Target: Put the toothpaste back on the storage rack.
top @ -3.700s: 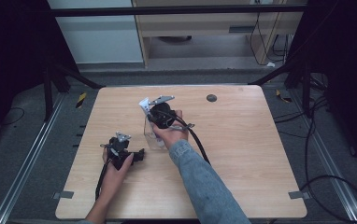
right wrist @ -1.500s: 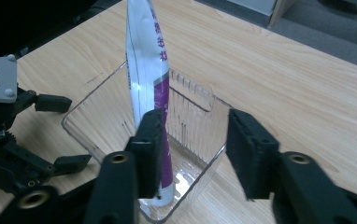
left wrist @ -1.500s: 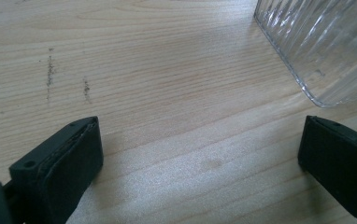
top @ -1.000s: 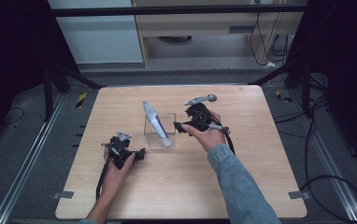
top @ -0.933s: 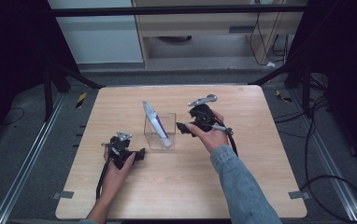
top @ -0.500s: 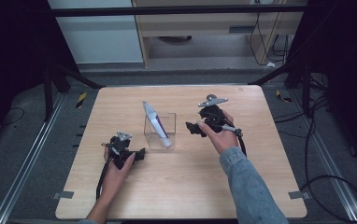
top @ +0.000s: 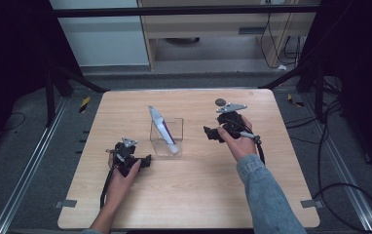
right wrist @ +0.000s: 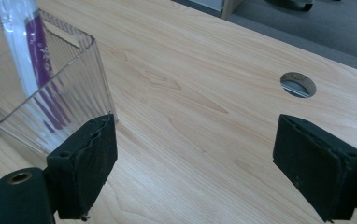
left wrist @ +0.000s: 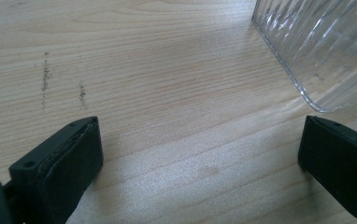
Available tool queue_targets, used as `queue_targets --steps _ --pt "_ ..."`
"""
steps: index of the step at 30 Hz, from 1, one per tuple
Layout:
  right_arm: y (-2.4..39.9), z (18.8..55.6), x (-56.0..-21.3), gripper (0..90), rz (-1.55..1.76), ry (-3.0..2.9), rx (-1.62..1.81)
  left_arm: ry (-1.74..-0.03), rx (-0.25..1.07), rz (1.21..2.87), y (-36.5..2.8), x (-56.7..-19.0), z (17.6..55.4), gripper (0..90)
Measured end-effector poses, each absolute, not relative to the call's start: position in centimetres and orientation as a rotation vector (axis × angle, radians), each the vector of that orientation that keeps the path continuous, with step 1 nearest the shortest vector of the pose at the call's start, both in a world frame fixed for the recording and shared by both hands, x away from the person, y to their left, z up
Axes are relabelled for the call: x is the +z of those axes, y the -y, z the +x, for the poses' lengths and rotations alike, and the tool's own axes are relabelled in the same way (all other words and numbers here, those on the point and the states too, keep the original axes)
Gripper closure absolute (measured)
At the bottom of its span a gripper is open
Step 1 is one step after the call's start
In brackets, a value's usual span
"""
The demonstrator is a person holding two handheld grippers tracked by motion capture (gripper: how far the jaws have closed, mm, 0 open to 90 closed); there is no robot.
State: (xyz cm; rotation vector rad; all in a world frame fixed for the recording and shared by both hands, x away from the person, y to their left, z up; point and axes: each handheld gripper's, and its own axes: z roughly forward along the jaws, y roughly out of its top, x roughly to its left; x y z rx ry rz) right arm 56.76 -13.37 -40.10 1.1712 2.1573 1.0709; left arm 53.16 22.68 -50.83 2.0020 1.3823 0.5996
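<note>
I have the tube (top: 162, 130) leaning in the clear box (top: 166, 141), near the middle of the table (top: 194, 185), its top tipped toward the far left corner. My right gripper (top: 212, 134) hangs over the right half, well apart from the box, jaws spread and empty; in the right gripper view only bare wood lies between them, with the box (right wrist: 50, 102) and tube (right wrist: 29, 56) off beyond the left jaw and the table's hole (right wrist: 297, 84) past the right one. My left gripper (top: 145, 160) sits toward the near left, just beside the box, jaws also wide with nothing in them. In the left gripper view the box (left wrist: 321, 46) is cut off at the upper right corner, ribbed wall blurring what's inside. The tube's print is too small to read.
</note>
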Motion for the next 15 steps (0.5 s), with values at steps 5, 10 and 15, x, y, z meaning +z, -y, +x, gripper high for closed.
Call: queue_targets --steps 5,10,15 --pt "14.3 56.8 -40.3 13.6 1.181 -2.137 1.072 -1.382 0.599 2.002 -22.7 -50.8 53.2 0.0" --pt "15.2 56.9 -40.5 13.2 1.195 -2.13 1.056 -1.382 0.599 2.002 -22.7 -50.8 53.2 0.0" --pt "16.6 56.9 -41.0 13.1 1.233 -2.109 1.039 -1.382 0.599 2.002 -22.7 -50.8 53.2 0.0"
